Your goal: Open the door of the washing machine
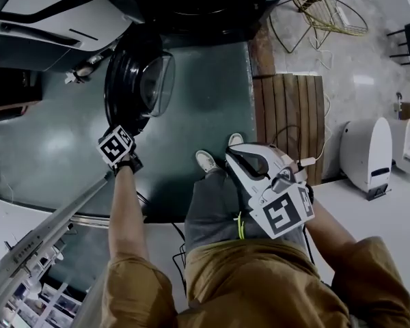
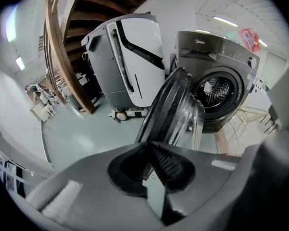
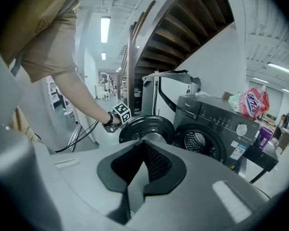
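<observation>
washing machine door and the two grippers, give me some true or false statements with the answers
The washing machine door stands open. True.
The right gripper grips the door. False: it is back from the machine, jaws together on nothing.
A pink packet sits on top of the machine. True.
The left gripper has its jaws spread wide. False: they are together, close by the door's rim.
</observation>
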